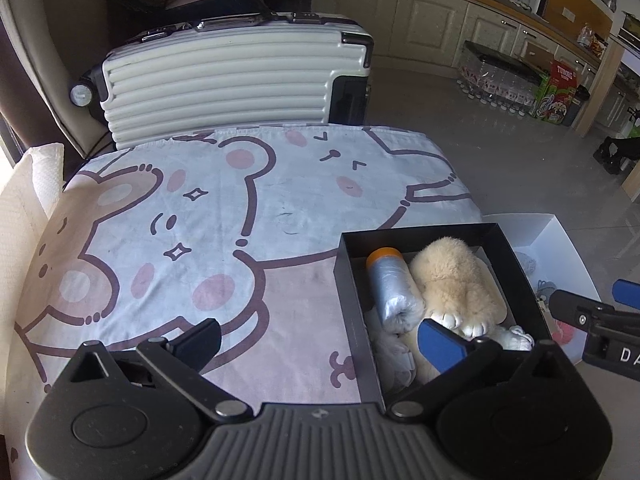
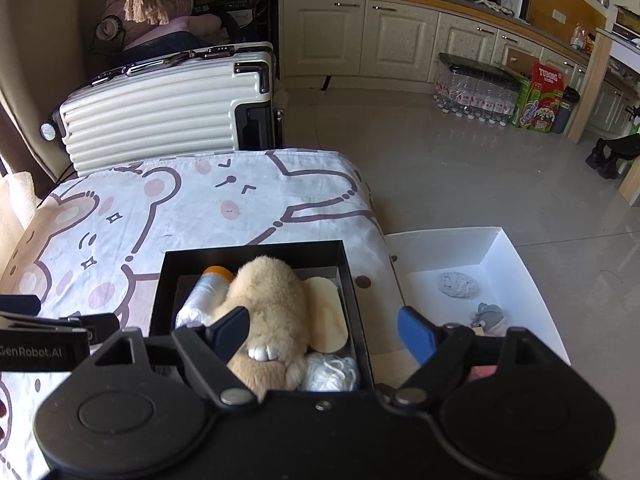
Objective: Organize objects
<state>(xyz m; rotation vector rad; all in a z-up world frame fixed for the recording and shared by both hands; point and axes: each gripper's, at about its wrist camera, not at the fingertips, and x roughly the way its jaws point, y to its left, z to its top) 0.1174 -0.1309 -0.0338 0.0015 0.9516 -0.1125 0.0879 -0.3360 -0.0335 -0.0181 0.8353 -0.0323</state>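
My left gripper (image 1: 320, 340) spread wide and empty above the bear-print cloth (image 1: 200, 208), my right gripper (image 2: 324, 336) parted, gripping nothing, over the black box (image 2: 160, 280), plush toy (image 2: 272, 292) lying inside beside a plastic roll (image 2: 204, 288) and white yarn (image 2: 332, 372), white box (image 2: 500, 256) alongside.

Bear-print cloth (image 1: 224, 216) lies clear; black box (image 1: 352, 280) (packed full) blocks right.
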